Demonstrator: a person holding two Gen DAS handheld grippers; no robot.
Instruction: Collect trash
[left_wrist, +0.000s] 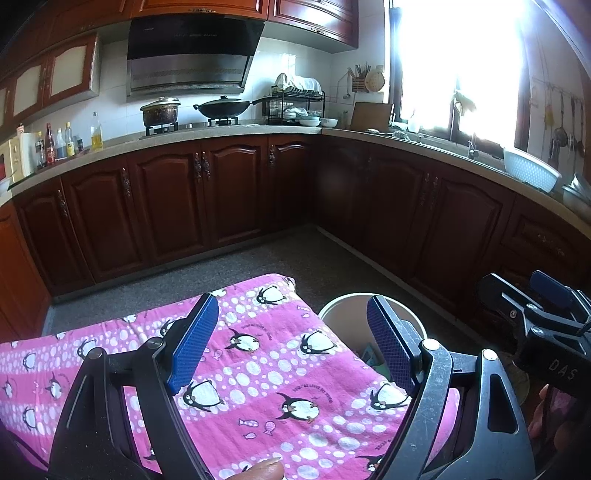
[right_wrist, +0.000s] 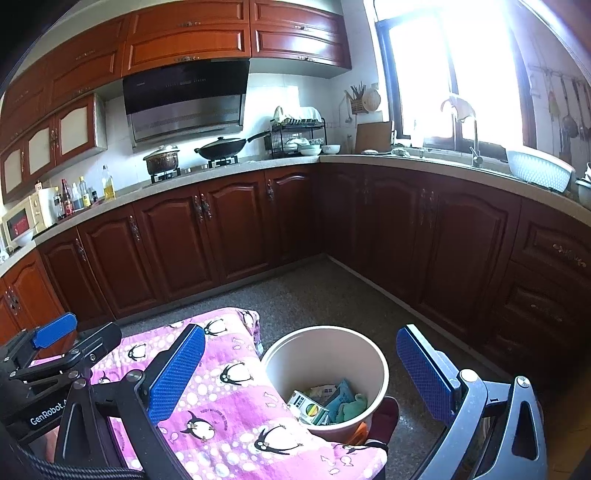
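Left tongs (left_wrist: 291, 341) wide open, empty | right tongs (right_wrist: 301, 373) wide open, empty | both hover above pink penguin cloth (right_wrist: 236, 402) on surface | trash (right_wrist: 325, 404) lies inside cream bucket (right_wrist: 376, 369) just beside cloth | step: likely finished, no trash visible on cloth | next: look for remaining pieces.
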